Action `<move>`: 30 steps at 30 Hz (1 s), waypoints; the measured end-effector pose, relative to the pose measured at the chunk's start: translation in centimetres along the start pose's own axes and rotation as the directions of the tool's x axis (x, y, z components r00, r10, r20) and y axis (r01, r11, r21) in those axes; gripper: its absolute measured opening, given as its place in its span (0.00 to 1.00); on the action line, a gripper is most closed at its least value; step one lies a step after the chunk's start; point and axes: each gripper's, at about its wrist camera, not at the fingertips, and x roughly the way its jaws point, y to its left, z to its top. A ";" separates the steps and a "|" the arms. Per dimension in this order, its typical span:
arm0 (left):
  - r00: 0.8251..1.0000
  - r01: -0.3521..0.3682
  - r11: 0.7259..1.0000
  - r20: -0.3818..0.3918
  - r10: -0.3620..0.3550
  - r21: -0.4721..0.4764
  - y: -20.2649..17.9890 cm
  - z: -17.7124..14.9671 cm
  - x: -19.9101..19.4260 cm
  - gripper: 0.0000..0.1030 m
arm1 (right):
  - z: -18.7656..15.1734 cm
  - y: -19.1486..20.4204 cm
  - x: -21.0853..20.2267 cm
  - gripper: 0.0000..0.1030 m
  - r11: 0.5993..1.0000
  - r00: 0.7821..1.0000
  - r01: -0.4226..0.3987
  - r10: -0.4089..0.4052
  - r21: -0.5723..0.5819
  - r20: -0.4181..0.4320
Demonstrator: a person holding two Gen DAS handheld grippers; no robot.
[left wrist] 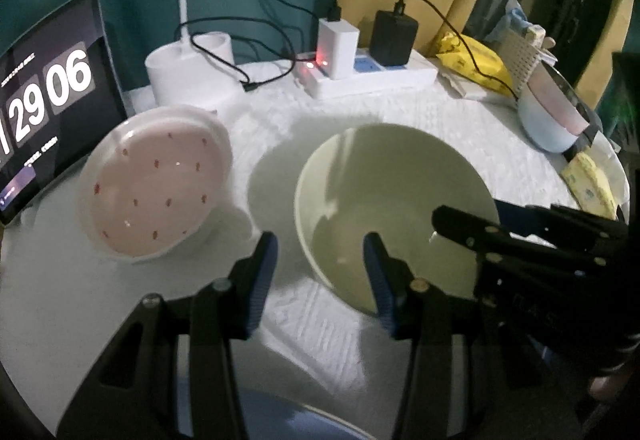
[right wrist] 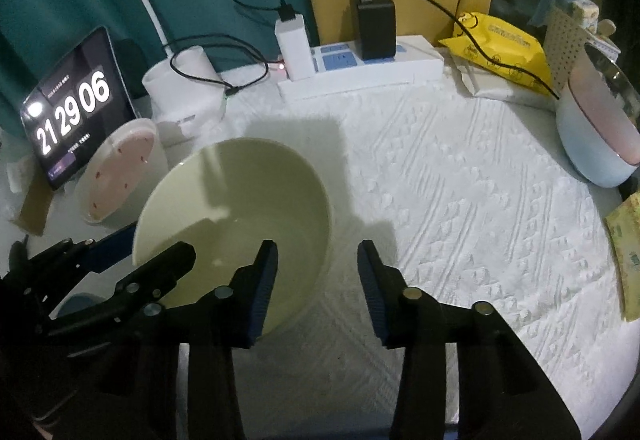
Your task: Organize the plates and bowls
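A cream bowl (left wrist: 392, 199) (right wrist: 240, 191) stands upright on the white cloth, near the middle of the table. My left gripper (left wrist: 320, 240) straddles its left wall, one finger outside and one inside, pads apart from the wall. My right gripper (right wrist: 317, 246) straddles the opposite wall the same way, open, and shows in the left wrist view as right gripper (left wrist: 472, 215). In the right wrist view the left gripper (right wrist: 156, 244) reaches in from the left. A pink bowl with red dots (left wrist: 156, 191) (right wrist: 116, 175) sits tilted at the left. A blue-and-pink bowl (left wrist: 552, 119) (right wrist: 592, 135) stands far right.
A tablet (left wrist: 44, 95) (right wrist: 76, 107) showing a clock leans at the back left beside a white lamp base (left wrist: 188, 67). A power strip (right wrist: 360, 71) with chargers and cables, yellow packs (right wrist: 500, 47) and a perforated basket (right wrist: 568, 43) line the back. A blue rim (left wrist: 276, 416) shows at the near edge.
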 end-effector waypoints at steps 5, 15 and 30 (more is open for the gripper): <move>1.000 0.025 1.000 0.004 -0.025 0.010 -0.3 0.0 0.3 0.38 | 0.3 0.0 0.2 0.30 1.000 1.000 -0.011 0.011 -0.014 -0.004; 1.000 -0.001 0.999 0.031 0.000 0.042 -0.8 -0.1 -0.1 0.35 | 0.2 0.7 0.3 0.23 0.997 1.000 0.014 -0.014 -0.072 0.003; 0.994 -0.033 0.999 0.102 0.029 0.040 -1.2 -0.1 -2.9 0.35 | 0.0 1.2 -1.8 0.22 0.997 0.997 0.002 0.003 -0.074 0.073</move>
